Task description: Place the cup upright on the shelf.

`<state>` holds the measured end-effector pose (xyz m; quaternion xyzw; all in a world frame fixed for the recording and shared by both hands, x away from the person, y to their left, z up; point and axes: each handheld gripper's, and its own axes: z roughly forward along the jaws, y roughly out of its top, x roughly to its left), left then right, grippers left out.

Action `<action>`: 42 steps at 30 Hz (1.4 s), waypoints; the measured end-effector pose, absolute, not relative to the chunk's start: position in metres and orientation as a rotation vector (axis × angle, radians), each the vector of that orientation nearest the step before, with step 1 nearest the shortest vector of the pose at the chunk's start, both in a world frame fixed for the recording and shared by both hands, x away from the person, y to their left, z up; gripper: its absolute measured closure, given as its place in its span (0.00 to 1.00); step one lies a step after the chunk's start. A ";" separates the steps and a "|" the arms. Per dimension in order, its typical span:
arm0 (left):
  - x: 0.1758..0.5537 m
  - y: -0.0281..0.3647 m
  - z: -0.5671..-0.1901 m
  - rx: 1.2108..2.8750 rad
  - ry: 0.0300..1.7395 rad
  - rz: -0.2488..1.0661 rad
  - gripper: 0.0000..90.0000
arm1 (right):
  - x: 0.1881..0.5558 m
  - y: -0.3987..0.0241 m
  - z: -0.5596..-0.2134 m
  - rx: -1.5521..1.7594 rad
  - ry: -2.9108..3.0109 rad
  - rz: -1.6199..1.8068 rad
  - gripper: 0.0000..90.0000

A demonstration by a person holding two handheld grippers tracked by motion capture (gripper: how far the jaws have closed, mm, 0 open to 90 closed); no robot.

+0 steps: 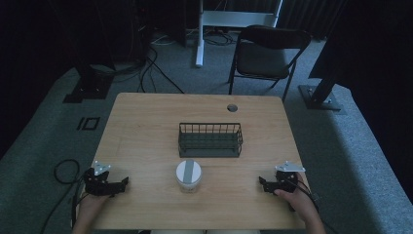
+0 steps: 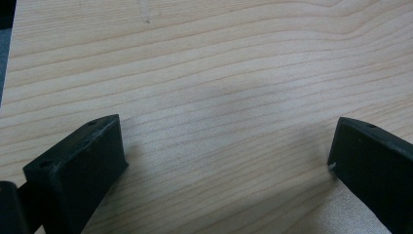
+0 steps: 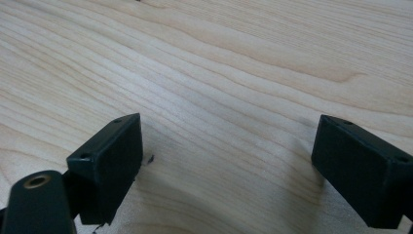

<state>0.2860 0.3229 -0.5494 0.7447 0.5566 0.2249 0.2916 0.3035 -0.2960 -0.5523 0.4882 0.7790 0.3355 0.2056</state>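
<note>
The left gripper [image 1: 122, 183] rests at the near left corner of the wooden surface [image 1: 146, 126], held by the person's left hand [image 1: 90, 204]. Its fingers [image 2: 78, 165] stand wide apart in the left gripper view, with bare wood grain between them, and they hold nothing. The right gripper [image 1: 261, 183] rests at the near right side of the surface, held by the right hand [image 1: 297, 197]. In the right gripper view its fingers [image 3: 109, 161] are also spread wide, with bare wood between them and nothing in their grasp. Both grippers point inward, toward the middle of the surface.

Between the two grippers, near the front edge and well apart from each, stands a clear jar [image 1: 188, 176] with a white lid. Just behind the jar, around the centre of the surface, sits a dark wire basket [image 1: 210, 146], and it looks empty. The jar and the basket are near each other but not touching. Behind the surface, on the grey floor, stands a dark folding chair [image 1: 265, 53].
</note>
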 end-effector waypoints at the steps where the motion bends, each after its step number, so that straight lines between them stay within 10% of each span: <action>1: 0.286 0.323 -0.549 1.985 1.484 0.599 0.00 | 0.304 -0.296 -0.552 1.360 2.171 0.935 0.12; 42: 0.286 0.323 -0.549 1.983 1.486 0.598 0.00 | 0.311 -0.263 -0.537 1.239 2.230 1.035 0.14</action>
